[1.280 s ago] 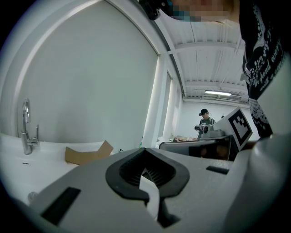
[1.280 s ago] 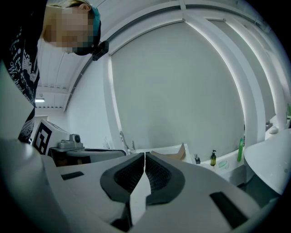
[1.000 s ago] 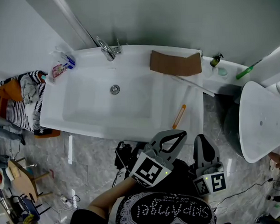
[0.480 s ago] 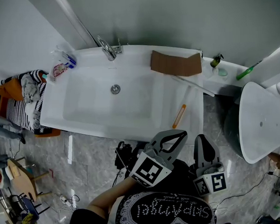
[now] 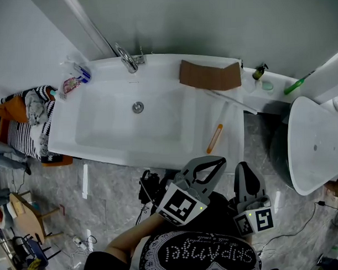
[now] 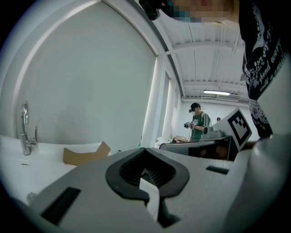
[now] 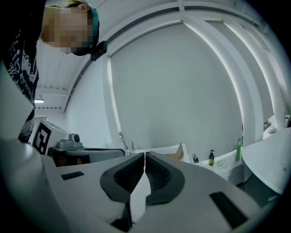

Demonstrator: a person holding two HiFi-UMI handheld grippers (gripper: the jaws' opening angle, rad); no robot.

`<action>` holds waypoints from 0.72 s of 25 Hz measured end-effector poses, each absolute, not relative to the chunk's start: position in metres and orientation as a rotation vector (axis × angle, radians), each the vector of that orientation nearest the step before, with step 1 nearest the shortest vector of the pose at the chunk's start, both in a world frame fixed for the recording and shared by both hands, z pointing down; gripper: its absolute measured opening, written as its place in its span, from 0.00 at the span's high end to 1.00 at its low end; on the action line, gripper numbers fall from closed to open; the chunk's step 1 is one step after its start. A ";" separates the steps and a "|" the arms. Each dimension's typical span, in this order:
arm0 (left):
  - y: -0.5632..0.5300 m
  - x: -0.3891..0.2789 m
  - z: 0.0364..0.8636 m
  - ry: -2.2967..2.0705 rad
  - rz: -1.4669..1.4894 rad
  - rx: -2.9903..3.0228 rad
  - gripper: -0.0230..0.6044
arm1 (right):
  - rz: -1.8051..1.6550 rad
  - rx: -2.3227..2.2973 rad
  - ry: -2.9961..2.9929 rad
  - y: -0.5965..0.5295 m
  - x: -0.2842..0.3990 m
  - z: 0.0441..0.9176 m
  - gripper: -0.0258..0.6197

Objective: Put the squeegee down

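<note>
An orange-handled tool (image 5: 215, 139), which looks like the squeegee, lies on the white tub's right rim (image 5: 235, 140), with a long thin white bar (image 5: 230, 102) just beyond it. Nothing touches them. Both grippers hang near my body, below the tub's near edge. My left gripper (image 5: 213, 160) is shut with nothing between its fingers, as the left gripper view (image 6: 145, 154) also shows. My right gripper (image 5: 242, 168) sits to its right, shut and holding nothing, its pads meeting in the right gripper view (image 7: 144, 158).
A brown cardboard piece (image 5: 210, 75) rests on the tub's far rim, right of the faucet (image 5: 126, 58). A white toilet lid (image 5: 313, 146) stands at the right, bottles (image 5: 259, 72) on the ledge behind. Striped clothes (image 5: 30, 120) lie left. Another person (image 6: 197, 122) stands far off.
</note>
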State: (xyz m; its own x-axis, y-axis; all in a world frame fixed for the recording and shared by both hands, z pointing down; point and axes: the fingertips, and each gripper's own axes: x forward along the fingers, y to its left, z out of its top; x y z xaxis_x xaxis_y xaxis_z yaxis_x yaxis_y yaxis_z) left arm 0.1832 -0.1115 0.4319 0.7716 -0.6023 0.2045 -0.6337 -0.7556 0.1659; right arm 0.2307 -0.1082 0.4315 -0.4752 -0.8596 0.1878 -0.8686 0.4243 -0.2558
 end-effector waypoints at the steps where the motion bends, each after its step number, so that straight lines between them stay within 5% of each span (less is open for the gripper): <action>1: -0.111 0.184 0.432 -0.968 0.204 2.742 0.96 | 0.499 1.594 -2.626 -0.108 0.231 0.431 0.92; 18: -0.102 0.199 0.433 -0.908 0.234 2.759 0.96 | 0.543 1.653 -2.595 -0.096 0.246 0.434 0.92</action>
State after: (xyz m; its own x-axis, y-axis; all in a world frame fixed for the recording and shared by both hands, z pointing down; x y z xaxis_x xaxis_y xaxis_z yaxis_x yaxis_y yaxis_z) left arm 0.1989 -0.1022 0.4329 0.7954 -0.5646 0.2204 -0.6009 -0.7823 0.1643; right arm 0.2460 -0.0965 0.4339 -0.4397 -0.8760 0.1984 -0.8820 0.3795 -0.2793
